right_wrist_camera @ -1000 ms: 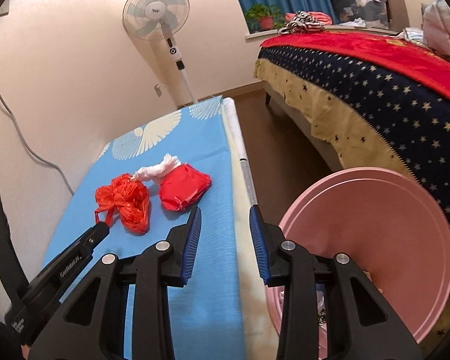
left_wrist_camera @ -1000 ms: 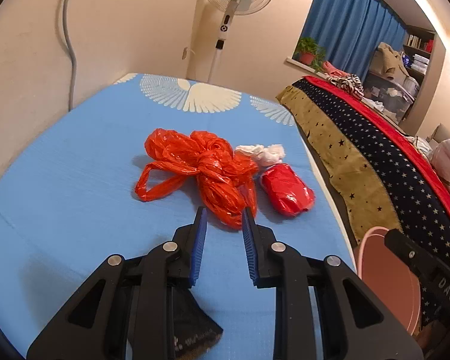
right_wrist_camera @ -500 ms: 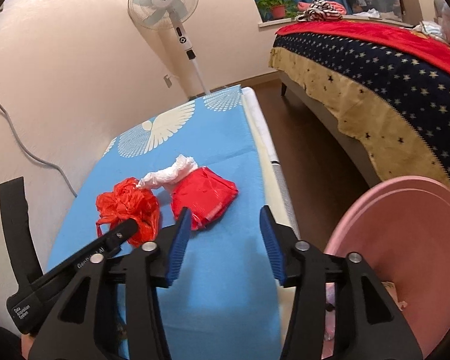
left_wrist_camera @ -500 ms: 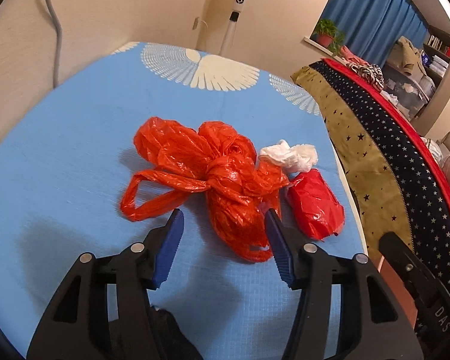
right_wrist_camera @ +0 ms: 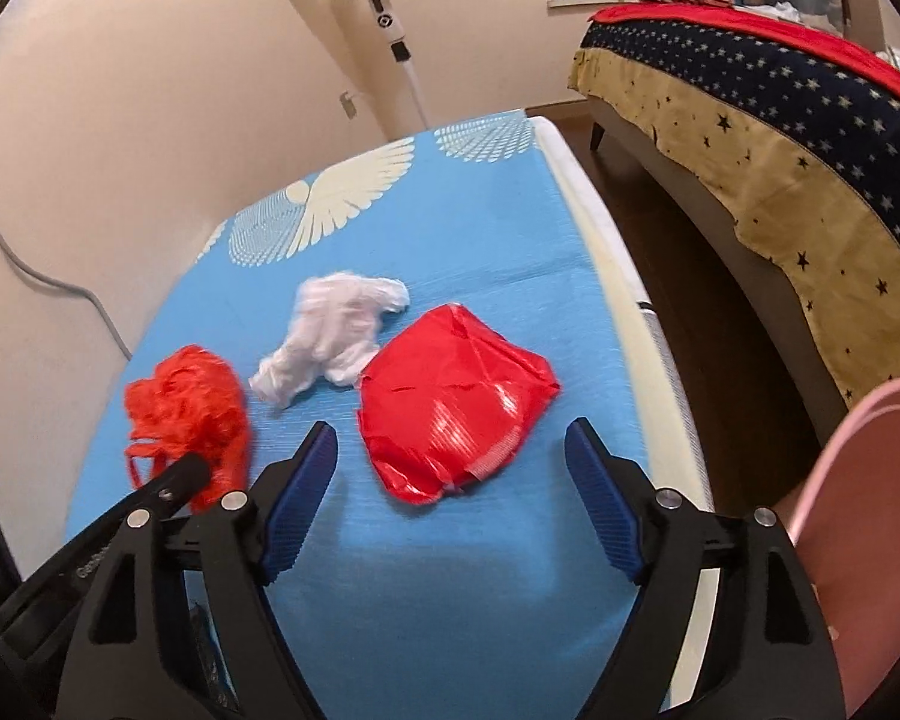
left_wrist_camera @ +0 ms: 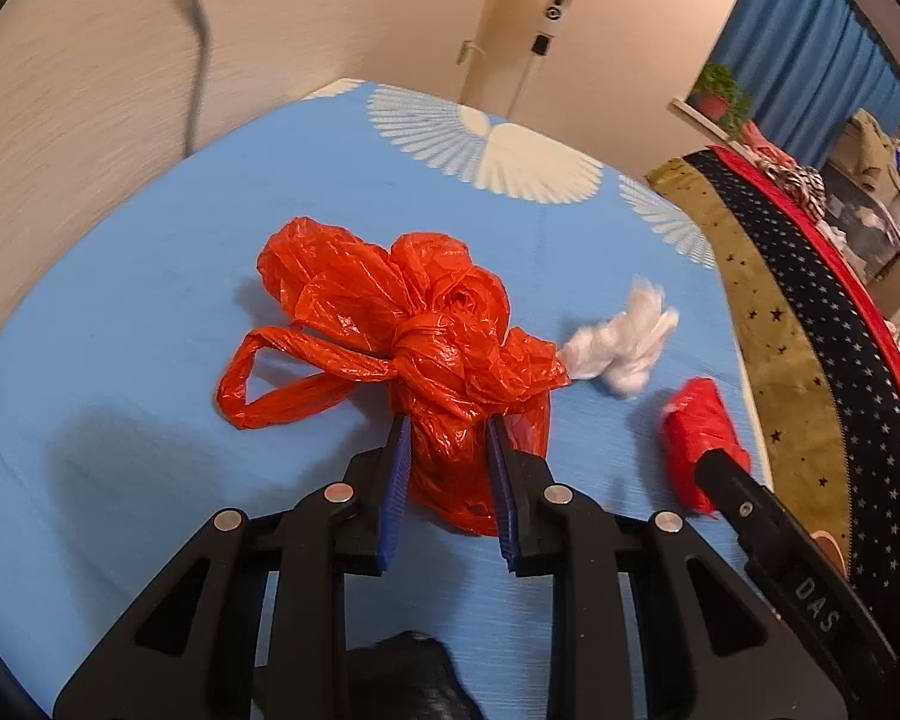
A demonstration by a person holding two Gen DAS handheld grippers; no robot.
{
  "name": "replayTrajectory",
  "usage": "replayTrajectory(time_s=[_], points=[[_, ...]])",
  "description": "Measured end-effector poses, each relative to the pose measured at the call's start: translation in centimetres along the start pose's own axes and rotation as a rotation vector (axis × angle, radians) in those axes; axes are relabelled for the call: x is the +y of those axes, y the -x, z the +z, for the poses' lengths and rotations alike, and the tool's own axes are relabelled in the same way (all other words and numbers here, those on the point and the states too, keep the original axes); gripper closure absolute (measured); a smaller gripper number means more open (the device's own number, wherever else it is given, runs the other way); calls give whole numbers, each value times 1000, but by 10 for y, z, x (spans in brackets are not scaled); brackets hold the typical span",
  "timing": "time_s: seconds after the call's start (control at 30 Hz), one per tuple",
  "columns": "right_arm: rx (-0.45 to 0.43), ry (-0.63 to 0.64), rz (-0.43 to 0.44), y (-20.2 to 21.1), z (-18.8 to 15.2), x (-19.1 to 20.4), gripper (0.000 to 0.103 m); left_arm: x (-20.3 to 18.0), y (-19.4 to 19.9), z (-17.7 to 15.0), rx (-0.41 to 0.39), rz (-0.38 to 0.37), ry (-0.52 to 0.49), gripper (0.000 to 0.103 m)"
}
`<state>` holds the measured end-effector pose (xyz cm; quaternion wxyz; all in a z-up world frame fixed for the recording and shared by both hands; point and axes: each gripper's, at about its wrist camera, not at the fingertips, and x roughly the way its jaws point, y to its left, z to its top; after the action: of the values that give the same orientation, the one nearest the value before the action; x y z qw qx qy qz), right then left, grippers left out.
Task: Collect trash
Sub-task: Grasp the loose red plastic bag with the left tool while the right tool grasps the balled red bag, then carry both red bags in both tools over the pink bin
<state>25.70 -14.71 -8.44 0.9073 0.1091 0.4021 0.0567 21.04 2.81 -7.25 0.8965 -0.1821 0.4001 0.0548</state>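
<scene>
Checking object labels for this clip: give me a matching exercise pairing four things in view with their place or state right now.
Things:
1. orange plastic bag
2. white crumpled wad
3. red wrapper
4. pink bin

Places or states:
A. off the blue cloth's right edge, only partly in view
B. pinched between the left gripper's fingers
C. lying ahead of the open right gripper, untouched
D. between the two red-toned items, ungrasped

Pairs: 1-B, 2-D, 3-C, 4-A
</scene>
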Motion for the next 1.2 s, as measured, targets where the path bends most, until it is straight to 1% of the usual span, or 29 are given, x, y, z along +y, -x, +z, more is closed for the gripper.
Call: replayTrajectory(time_s=[0.17,0.2,0.23,0.27,0.43,0.63,0.7,0.8,0.93,1.07,1.1,1.2], points=[[31,25,-32,-12,3,3,25,1,4,0,11,-2,-11,78],[44,34,-42,-16,4,3,29,1,4,1,12,-2,-16,78],[50,39,-53,-17,4,3,35,0,6,1,10,-1,-24,78],[46,41,-58,-16,4,3,40,0,7,1,9,-1,-28,78],[33,75,-62,-3,0,9,43,-3,12,1,0,1,-52,79],[-9,98,-62,31,-1,13,44,-9,29,-1,-25,-4,-86,80],[-15,88,-61,42,-4,10,44,-10,35,-2,-35,-10,-98,81],[-28,82,-66,63,-9,7,44,-12,47,-4,-54,-21,-117,86],[-46,83,-70,91,-15,5,44,-11,64,-10,-77,-60,-130,92],[-53,79,-68,121,-25,0,44,-9,82,-18,-98,-91,-160,93],[-60,75,-65,127,-26,-1,44,-7,89,-20,-101,-110,-155,93],[-84,67,-68,149,-33,-5,44,-7,103,-28,-109,-126,-173,93]])
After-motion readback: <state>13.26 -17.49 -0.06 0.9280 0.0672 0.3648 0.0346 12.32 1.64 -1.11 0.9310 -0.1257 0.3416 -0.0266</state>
